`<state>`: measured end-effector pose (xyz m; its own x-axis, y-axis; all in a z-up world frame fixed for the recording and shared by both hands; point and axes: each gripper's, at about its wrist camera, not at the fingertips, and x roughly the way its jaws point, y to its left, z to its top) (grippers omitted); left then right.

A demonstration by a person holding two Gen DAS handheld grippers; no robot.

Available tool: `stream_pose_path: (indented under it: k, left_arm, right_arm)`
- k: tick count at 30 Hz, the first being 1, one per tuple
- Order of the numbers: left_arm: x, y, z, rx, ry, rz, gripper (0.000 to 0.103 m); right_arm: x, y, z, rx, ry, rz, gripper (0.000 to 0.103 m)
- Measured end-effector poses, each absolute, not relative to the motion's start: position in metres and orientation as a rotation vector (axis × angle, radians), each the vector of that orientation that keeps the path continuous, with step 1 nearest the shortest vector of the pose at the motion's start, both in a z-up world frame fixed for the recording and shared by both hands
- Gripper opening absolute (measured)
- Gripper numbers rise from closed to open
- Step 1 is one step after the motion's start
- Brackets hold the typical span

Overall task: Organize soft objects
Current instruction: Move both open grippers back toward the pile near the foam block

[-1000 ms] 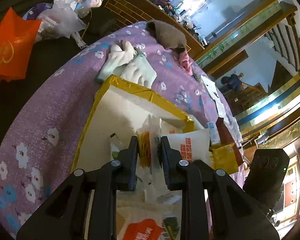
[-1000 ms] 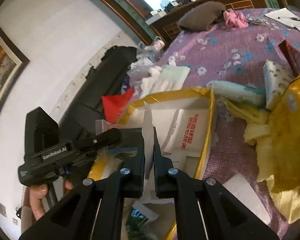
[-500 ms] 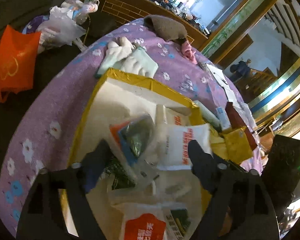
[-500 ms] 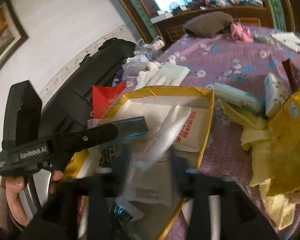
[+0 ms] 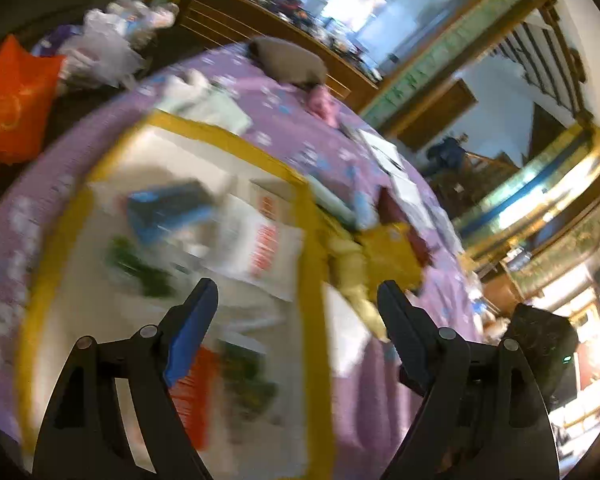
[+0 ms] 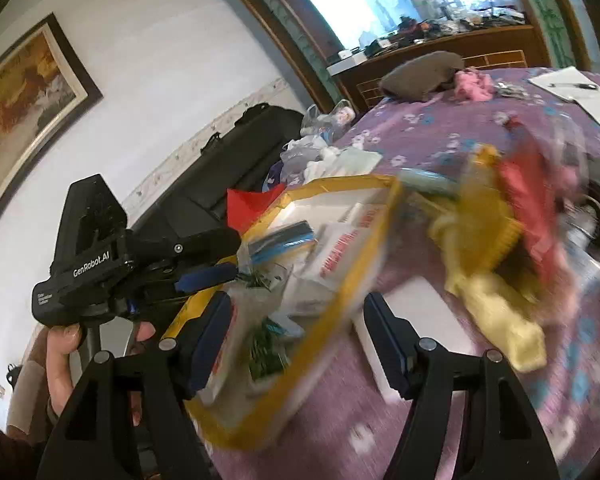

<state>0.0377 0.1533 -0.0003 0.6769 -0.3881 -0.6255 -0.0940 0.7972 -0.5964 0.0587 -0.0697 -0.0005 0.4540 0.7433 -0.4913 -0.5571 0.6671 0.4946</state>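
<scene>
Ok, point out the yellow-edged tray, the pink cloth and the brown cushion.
yellow-edged tray (image 5: 310,280): left wrist view, right rim.
pink cloth (image 6: 473,85): right wrist view, its middle.
brown cushion (image 6: 418,76): right wrist view, its top.

Home: floral tablecloth (image 6: 440,120), framed painting (image 6: 24,92)

**Crowded box, open cloth around it**

The yellow-rimmed box (image 5: 308,240) takes up the near left of the bench (image 5: 284,148), its floor covered with loose packets (image 5: 256,248), so only the air above it is free. Both grippers stand spread wide over it: the left gripper (image 5: 296,304) straddles the box's right rim, and the right gripper (image 6: 296,316) has the left one just beside it. Right of the box, a yellow crumpled heap (image 6: 496,240) blocks the way. Far across the purple cloth a grey cushion (image 6: 420,74) and papers (image 6: 580,92) lie well apart, with bare cloth between.
</scene>
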Motion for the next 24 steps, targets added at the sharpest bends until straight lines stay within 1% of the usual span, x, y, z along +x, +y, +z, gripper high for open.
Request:
stream_pose_path:
  k: [5, 9, 11, 13, 15, 17, 18, 24]
  left_arm:
    - [0.046, 0.106, 0.007, -0.614, 0.839, -0.287, 0.086]
    - [0.058, 0.073, 0.001, -0.581, 0.916, -0.364, 0.086]
    - [0.061, 0.055, -0.002, -0.497, 0.959, -0.34, 0.086]
    - [0.062, 0.044, -0.006, -0.448, 0.976, -0.314, 0.086]
    - [0.061, 0.04, -0.011, -0.467, 0.983, -0.312, 0.086]
    - [0.06, 0.041, -0.016, -0.483, 0.988, -0.287, 0.086]
    - [0.061, 0.038, -0.017, -0.46, 0.999, -0.277, 0.086]
    - [0.061, 0.019, -0.014, -0.34, 0.984, -0.262, 0.086]
  right_arm:
    - [0.047, -0.115, -0.006, 0.314, 0.719, 0.693, 0.068]
    - [0.045, -0.139, -0.014, 0.34, 0.738, 0.653, 0.069]
    - [0.046, -0.144, -0.019, 0.305, 0.762, 0.622, 0.069]
    - [0.046, -0.149, -0.023, 0.311, 0.772, 0.609, 0.069]
    - [0.048, -0.154, -0.025, 0.318, 0.783, 0.602, 0.069]
    - [0.05, -0.158, -0.029, 0.334, 0.799, 0.603, 0.072]
    - [0.05, -0.163, -0.031, 0.352, 0.812, 0.602, 0.074]
    - [0.056, -0.168, -0.038, 0.364, 0.85, 0.572, 0.074]
